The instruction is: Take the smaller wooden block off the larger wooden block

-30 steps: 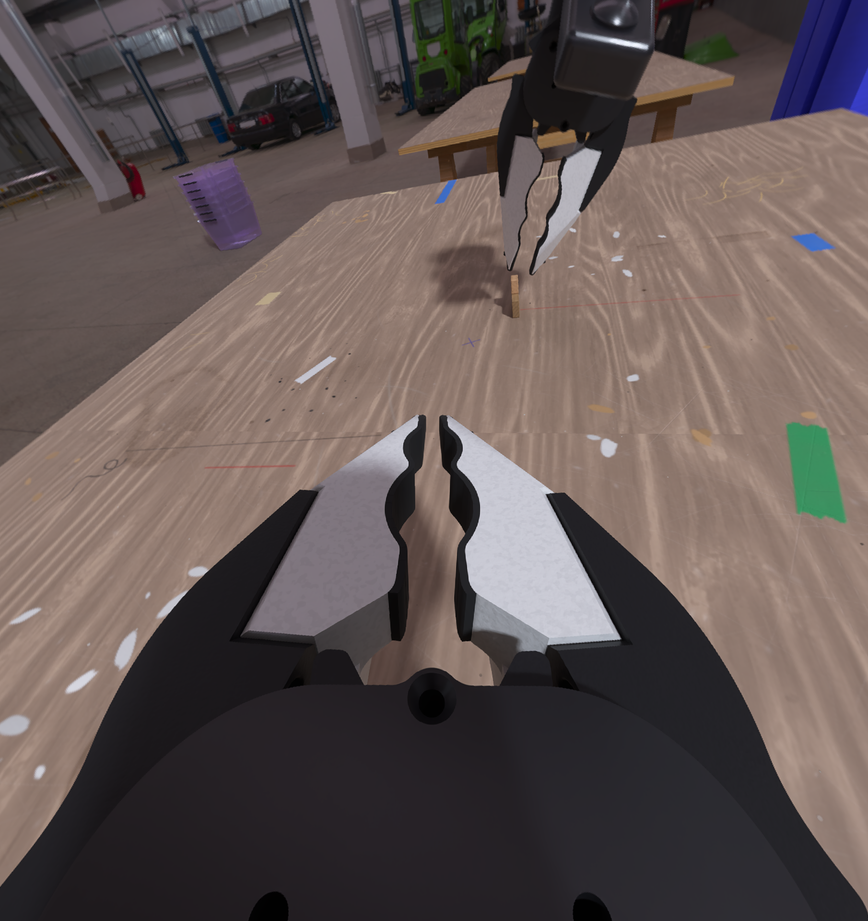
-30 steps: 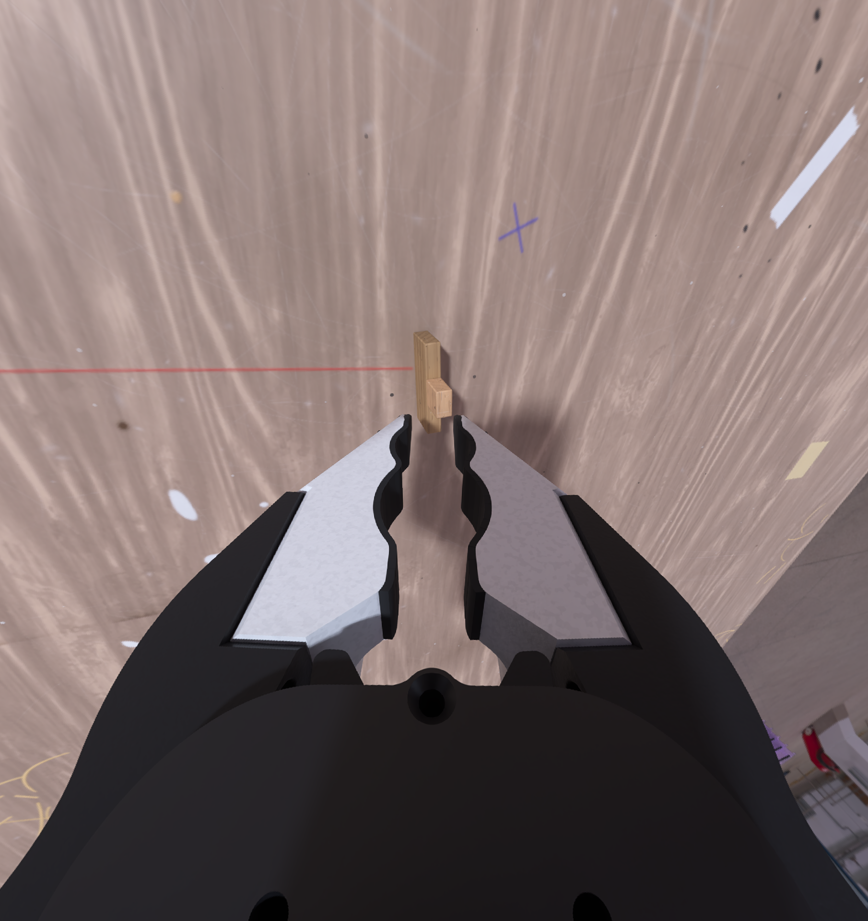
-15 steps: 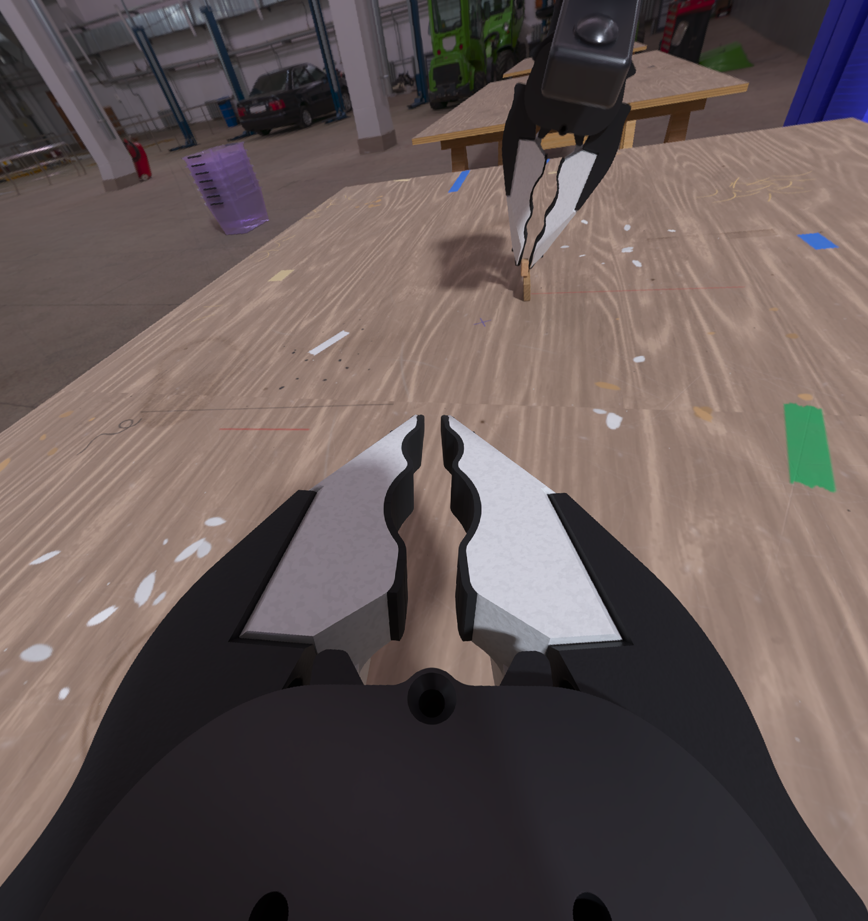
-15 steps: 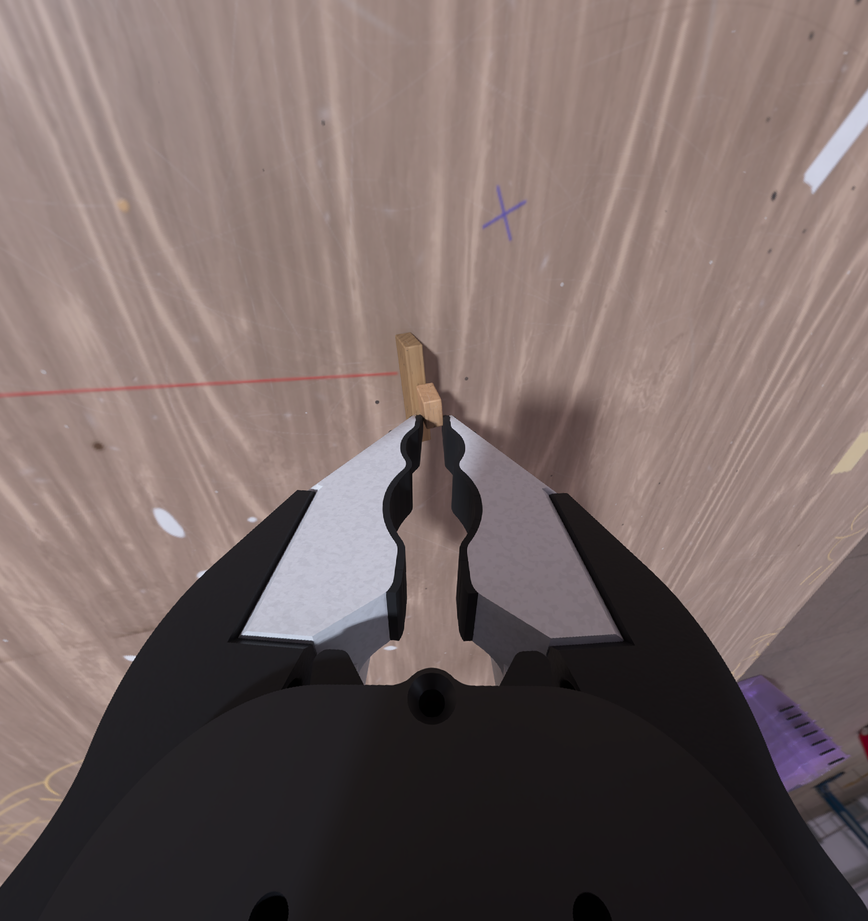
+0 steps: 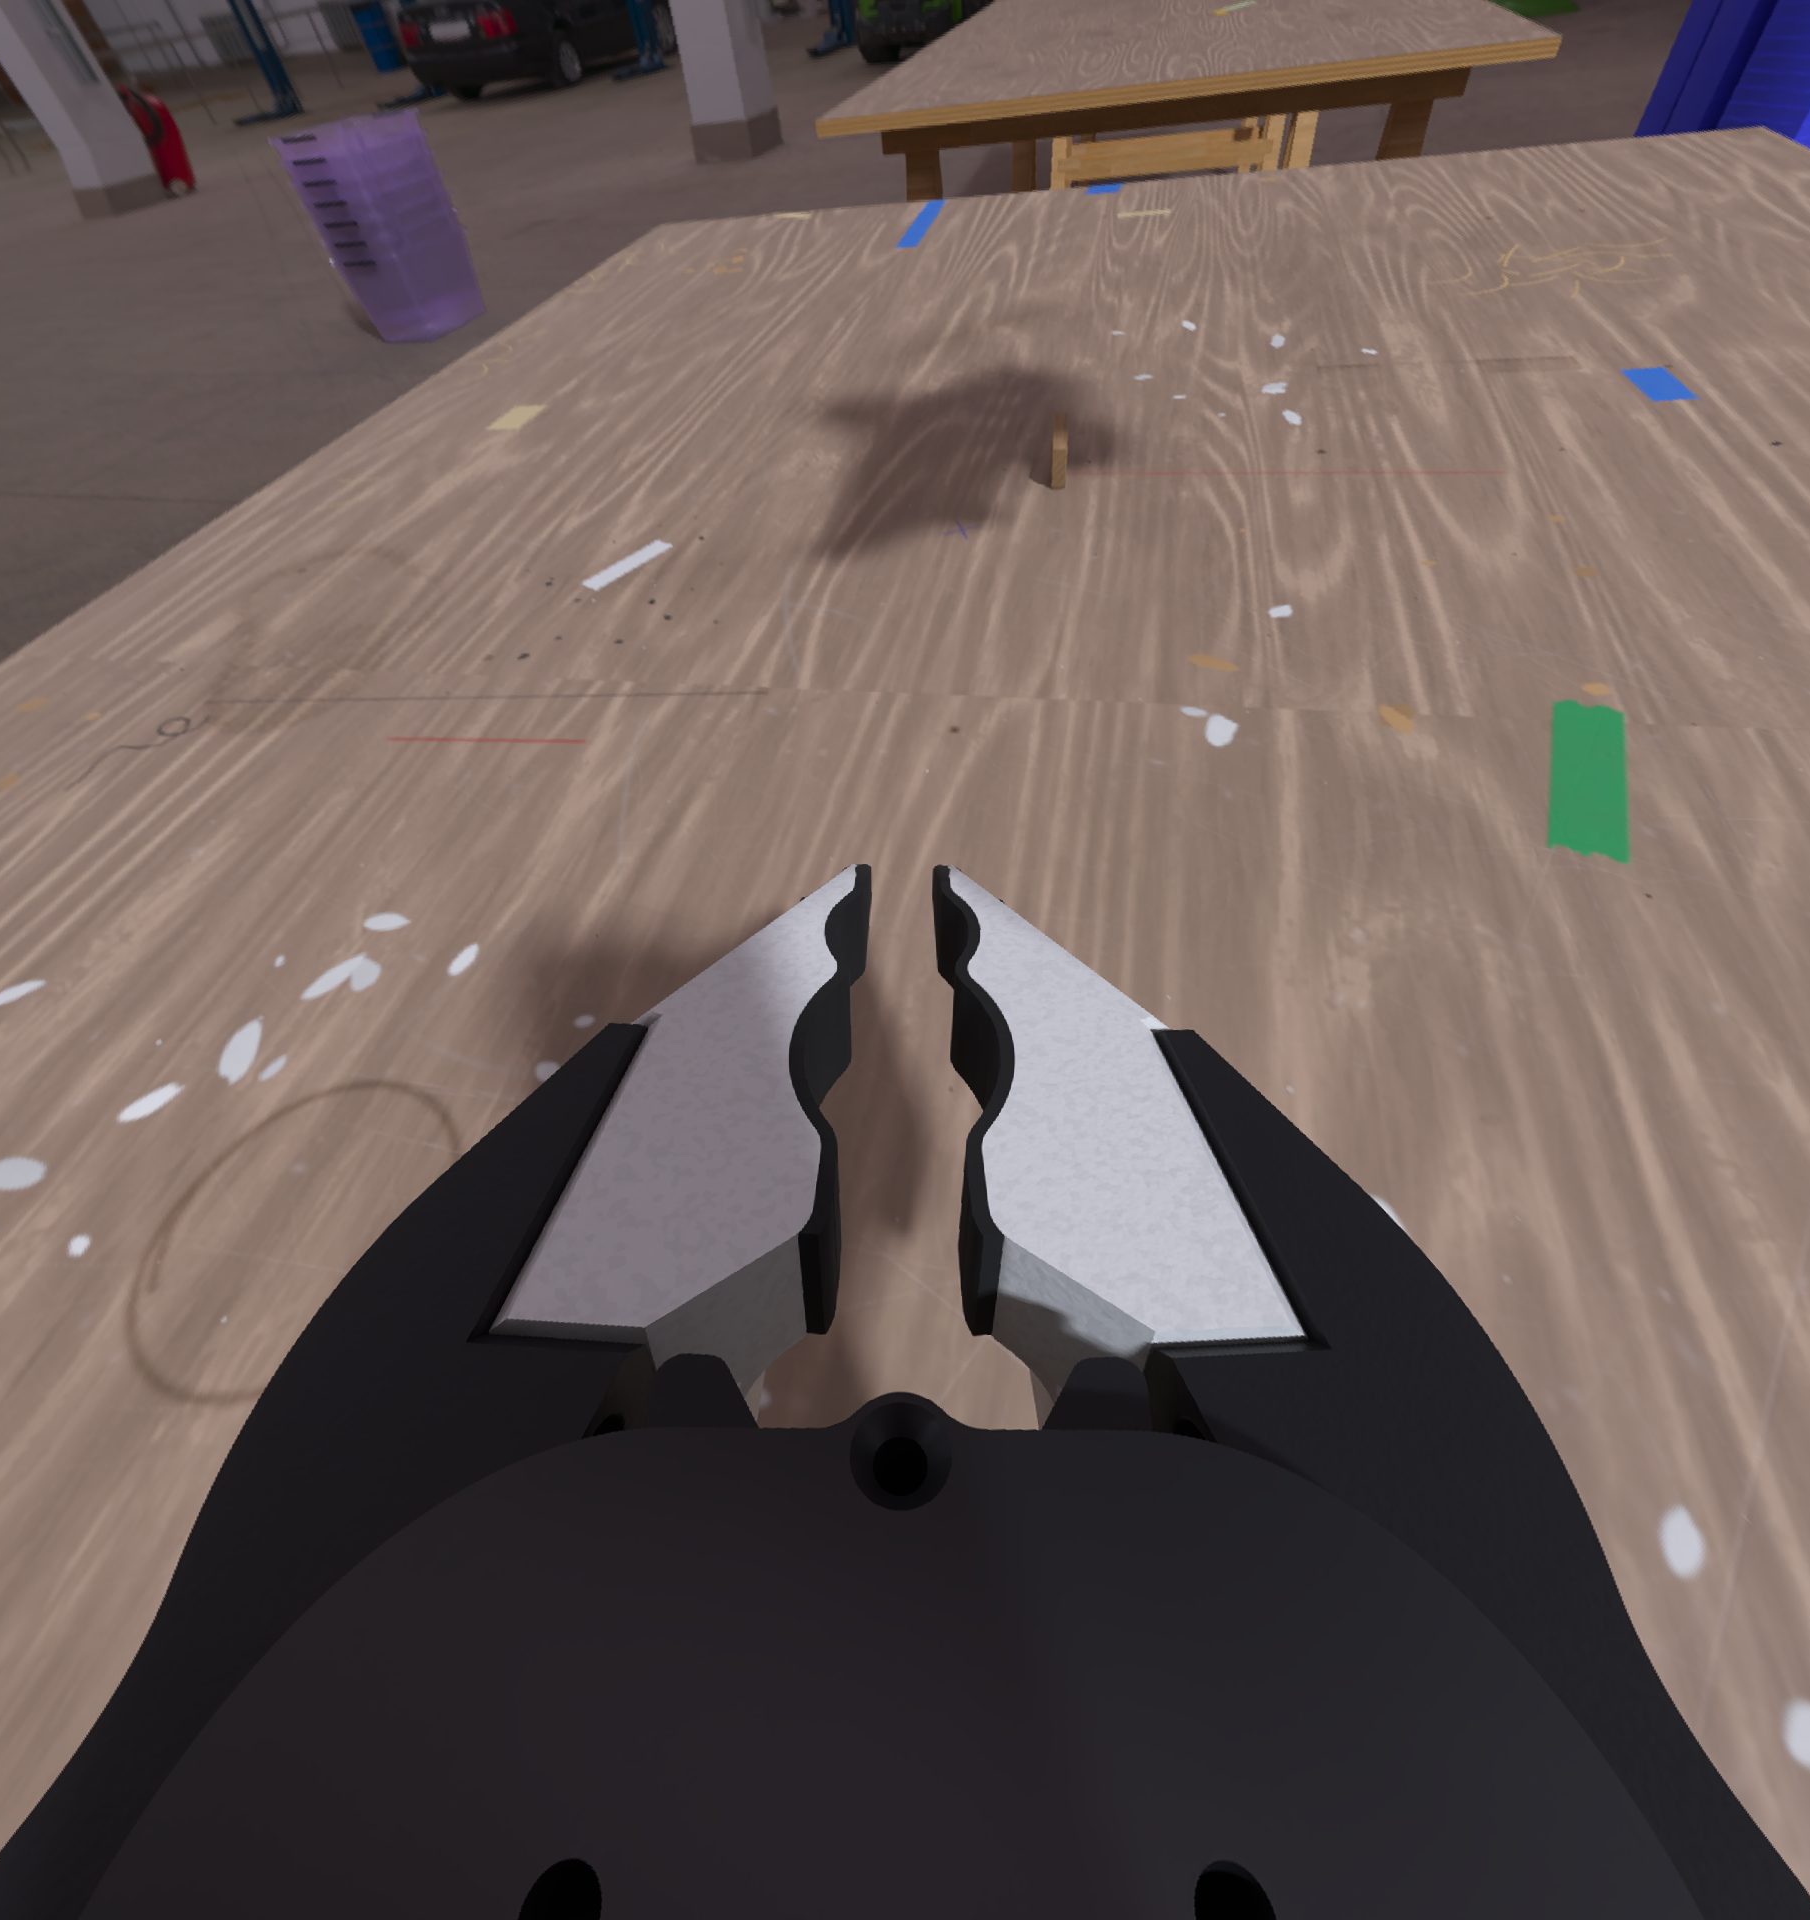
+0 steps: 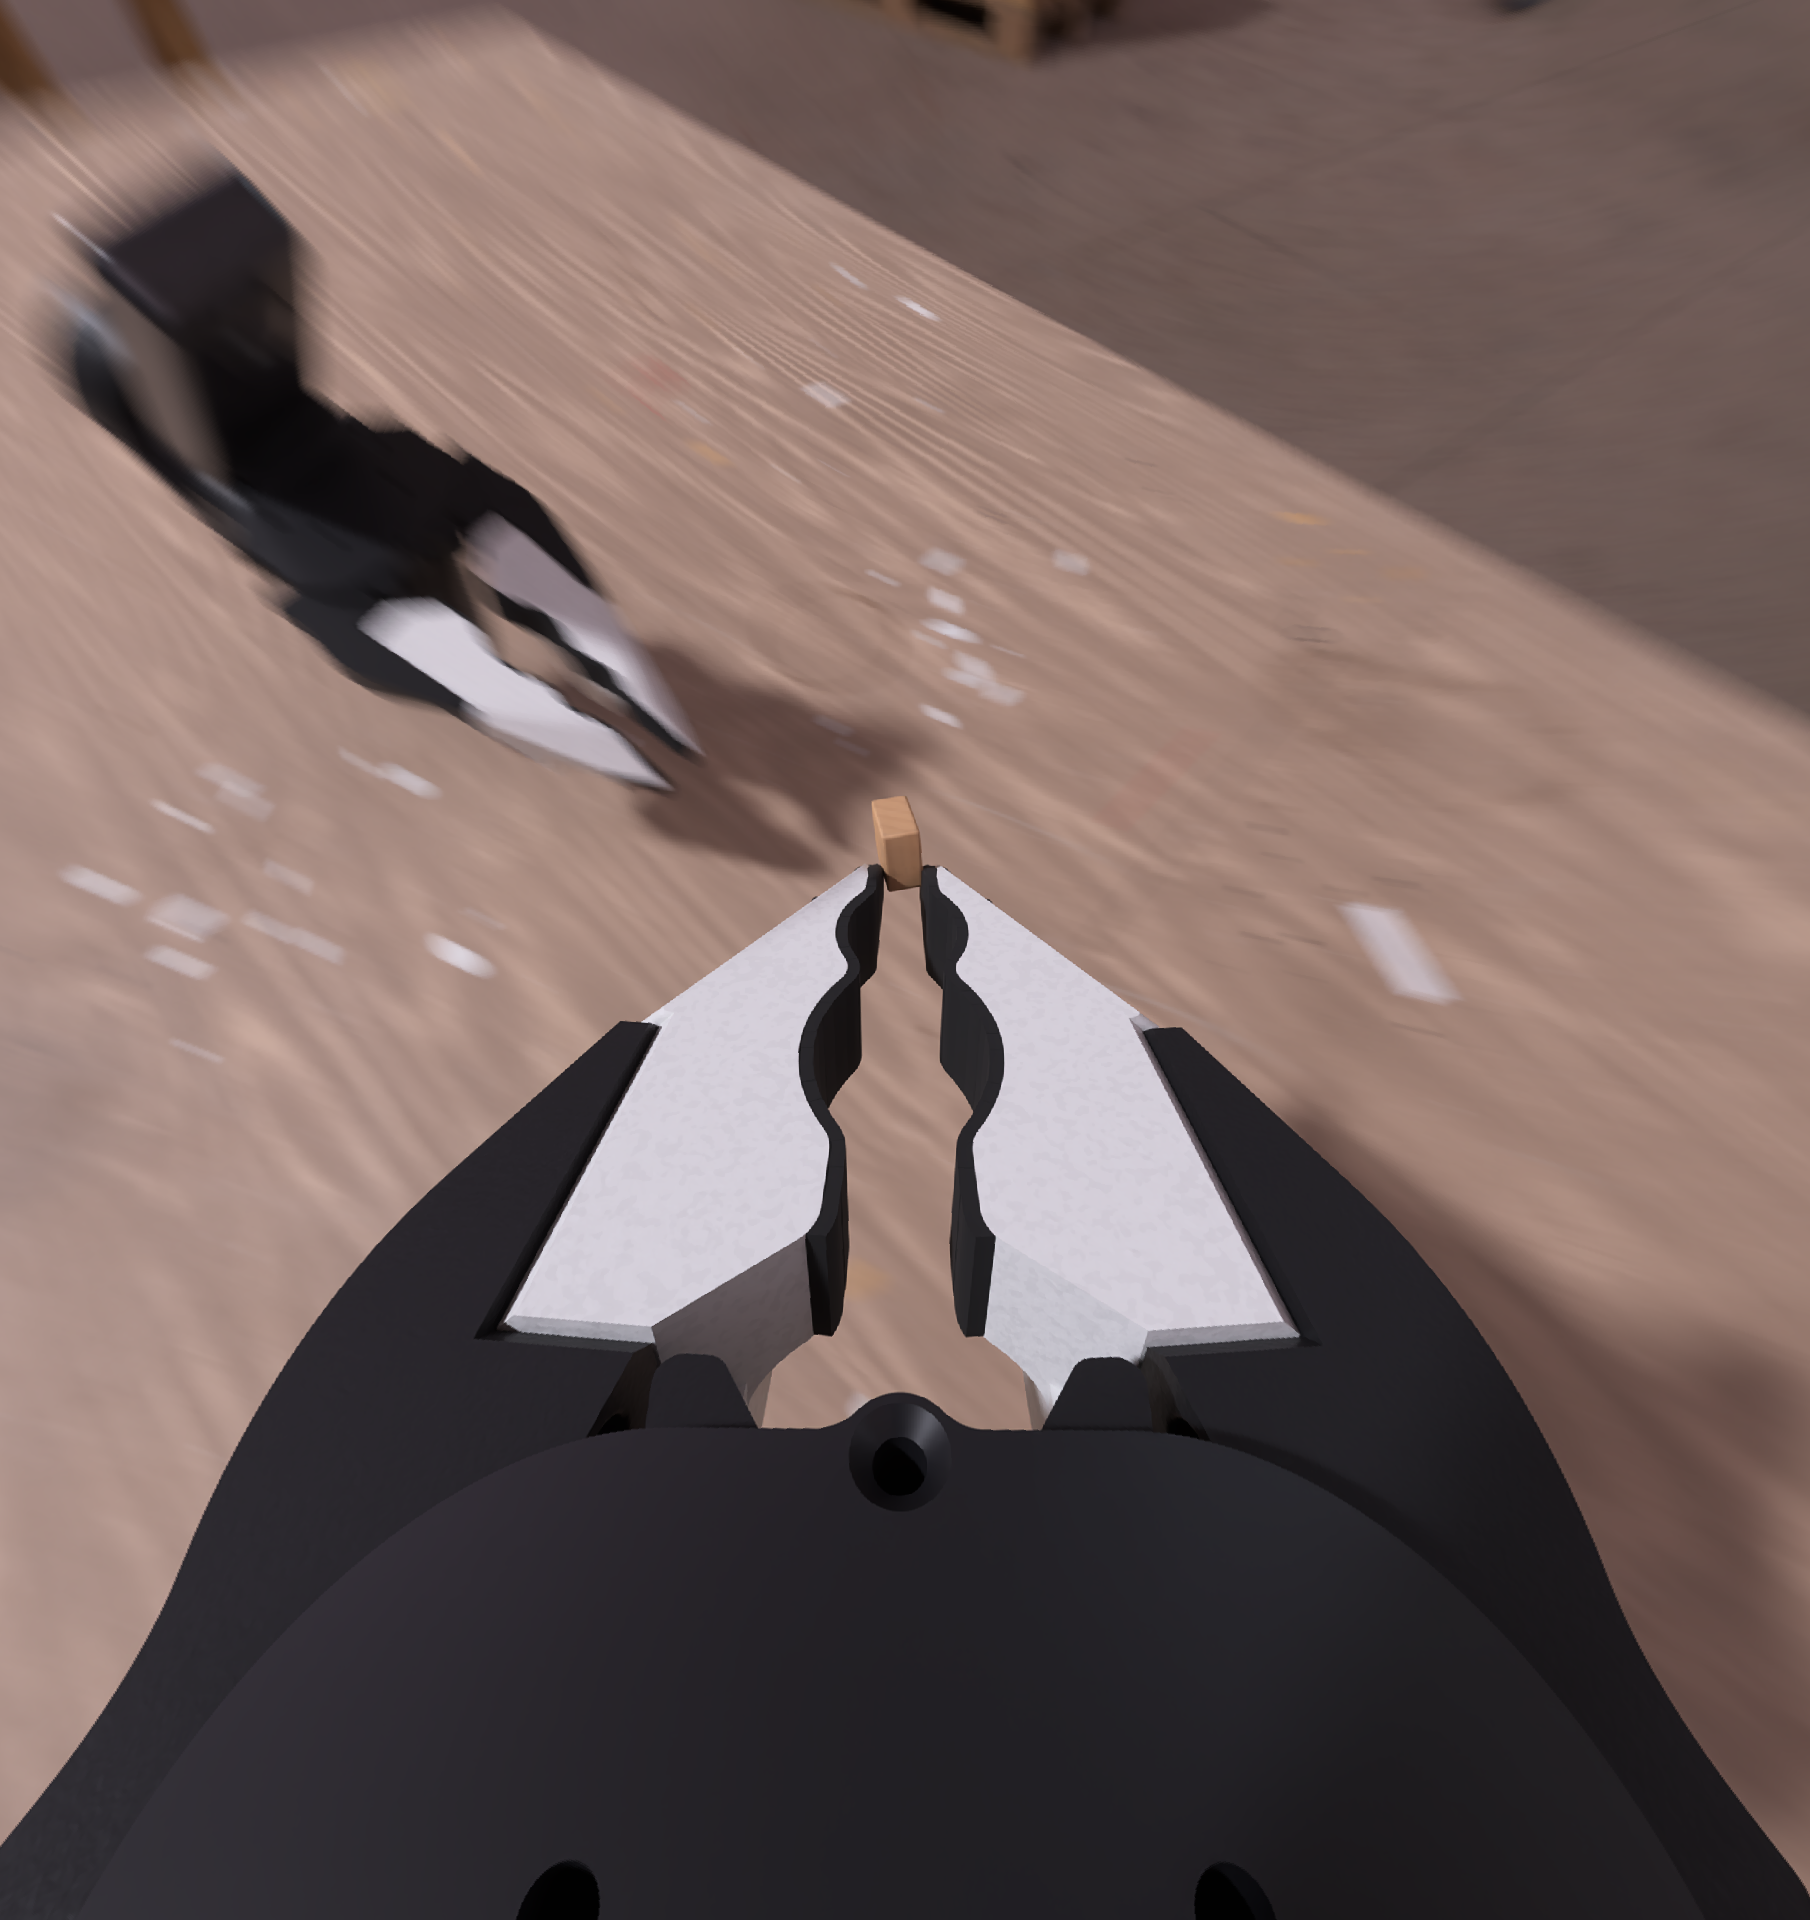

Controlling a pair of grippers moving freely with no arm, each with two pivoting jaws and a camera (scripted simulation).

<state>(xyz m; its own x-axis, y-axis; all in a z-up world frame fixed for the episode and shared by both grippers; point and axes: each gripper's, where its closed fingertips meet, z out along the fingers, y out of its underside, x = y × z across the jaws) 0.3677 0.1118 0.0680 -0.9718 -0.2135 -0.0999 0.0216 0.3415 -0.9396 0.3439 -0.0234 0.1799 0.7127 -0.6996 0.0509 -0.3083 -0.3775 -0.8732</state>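
The larger wooden block [image 5: 1049, 452] stands alone on the wooden table [image 5: 1296, 935], far ahead of my left gripper [image 5: 901, 883]. A dark shadow lies just left of the block. My left gripper hangs low over the near part of the table, empty, its jaws a narrow gap apart. My right gripper [image 6: 901, 883] is shut on the smaller wooden block [image 6: 899, 844], held at its fingertips in the air above the table [image 6: 1296, 727]. The left gripper [image 6: 677, 764] shows blurred at the left of the right wrist view. The larger block is out of that view.
A purple bin [image 5: 381, 223] stands on the floor beyond the table's left edge. A second wooden table [image 5: 1171, 83] stands behind. A green tape strip [image 5: 1587, 779] and white paint spots mark the tabletop. A blue structure [image 5: 1763, 62] stands at the far right.
My right gripper shut on the smaller block, lifted it off the larger block and swung out of the left wrist view. My left gripper drew back and its jaws parted slightly.
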